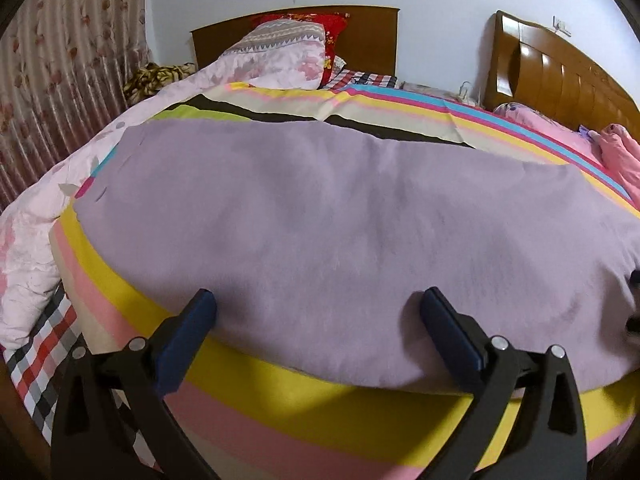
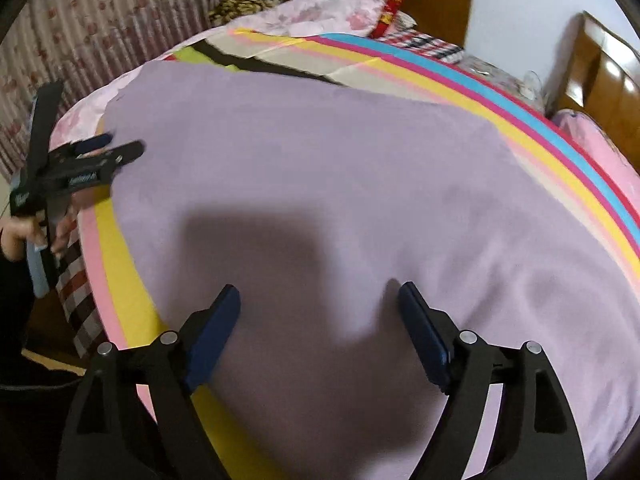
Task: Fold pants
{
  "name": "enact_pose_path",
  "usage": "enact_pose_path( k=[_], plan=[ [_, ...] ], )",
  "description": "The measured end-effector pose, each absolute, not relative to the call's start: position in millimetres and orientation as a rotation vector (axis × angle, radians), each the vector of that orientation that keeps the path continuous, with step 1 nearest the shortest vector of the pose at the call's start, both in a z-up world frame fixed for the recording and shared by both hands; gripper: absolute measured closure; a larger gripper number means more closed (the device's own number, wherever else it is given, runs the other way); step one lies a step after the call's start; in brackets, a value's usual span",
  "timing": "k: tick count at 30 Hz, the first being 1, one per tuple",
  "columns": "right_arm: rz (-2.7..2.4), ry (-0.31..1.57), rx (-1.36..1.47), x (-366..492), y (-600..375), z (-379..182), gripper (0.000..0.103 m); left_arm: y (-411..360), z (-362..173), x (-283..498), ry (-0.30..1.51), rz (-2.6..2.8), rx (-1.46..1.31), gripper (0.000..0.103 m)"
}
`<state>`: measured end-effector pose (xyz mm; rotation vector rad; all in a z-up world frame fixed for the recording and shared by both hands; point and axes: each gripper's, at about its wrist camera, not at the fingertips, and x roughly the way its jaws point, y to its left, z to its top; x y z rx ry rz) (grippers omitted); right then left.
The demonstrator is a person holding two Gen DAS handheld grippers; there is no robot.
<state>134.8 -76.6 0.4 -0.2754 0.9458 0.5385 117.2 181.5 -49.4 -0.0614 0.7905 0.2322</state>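
Lilac pants (image 1: 320,216) lie spread flat across a striped sheet (image 1: 248,396) on the bed. They also fill the right wrist view (image 2: 320,184). My left gripper (image 1: 318,300) is open and empty, its blue-padded fingers just above the near edge of the pants. It also shows from the side at the left of the right wrist view (image 2: 120,146). My right gripper (image 2: 320,300) is open and empty, low over the pants near their near edge, casting a shadow on them.
A pink floral quilt (image 1: 36,236) is bunched at the bed's left side. Pillows (image 1: 288,48) lie by the wooden headboard (image 1: 372,36). A second headboard (image 1: 560,80) stands at right. A curtain (image 1: 60,80) hangs at left. A pink garment (image 1: 620,156) lies far right.
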Motion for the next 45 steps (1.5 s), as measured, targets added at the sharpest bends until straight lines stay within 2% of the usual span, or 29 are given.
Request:
enact_pose_path(
  k=[4, 10, 14, 16, 22, 26, 30, 33, 38, 45],
  plan=[
    [0.549, 0.845, -0.176, 182.1, -81.5, 28.5, 0.022, 179.7, -50.6, 117.3, 0.783, 0.233, -0.055, 0.001],
    [0.619, 0.968, -0.06, 264.6, -55.7, 0.4, 0.022, 178.9, -50.9, 115.6, 0.792, 0.226, -0.05, 0.001],
    [0.593, 0.95, -0.206, 283.2, -32.4, -16.0, 0.024, 179.4, -50.9, 115.0, 0.79, 0.221, -0.047, 0.001],
    [0.565, 0.948, -0.17, 295.2, -33.7, -14.5, 0.024, 179.7, -51.2, 115.7, 0.787, 0.224, -0.047, 0.001],
    [0.728, 0.93, -0.073, 259.7, -20.6, 15.8, 0.027, 179.4, -51.7, 115.9, 0.783, 0.226, -0.046, 0.001],
    [0.762, 1.016, -0.165, 266.5, 6.2, -9.7, 0.026, 179.6, -52.7, 120.6, 0.765, 0.246, -0.048, 0.001],
    [0.659, 0.97, -0.12, 291.7, -0.1, -5.0, 0.029, 181.0, -52.3, 122.2, 0.771, 0.235, -0.046, 0.001],
    [0.754, 0.944, -0.061, 276.5, 8.7, 9.0, 0.028, 181.6, -52.9, 121.9, 0.767, 0.231, -0.045, 0.001],
    [0.87, 0.981, -0.184, 260.9, 41.2, -12.9, 0.026, 181.6, -52.4, 122.1, 0.77, 0.23, -0.043, 0.001],
    [0.796, 0.931, -0.051, 280.4, 25.9, 6.4, 0.025, 182.7, -51.0, 121.3, 0.77, 0.229, -0.044, 0.001]
  ],
)
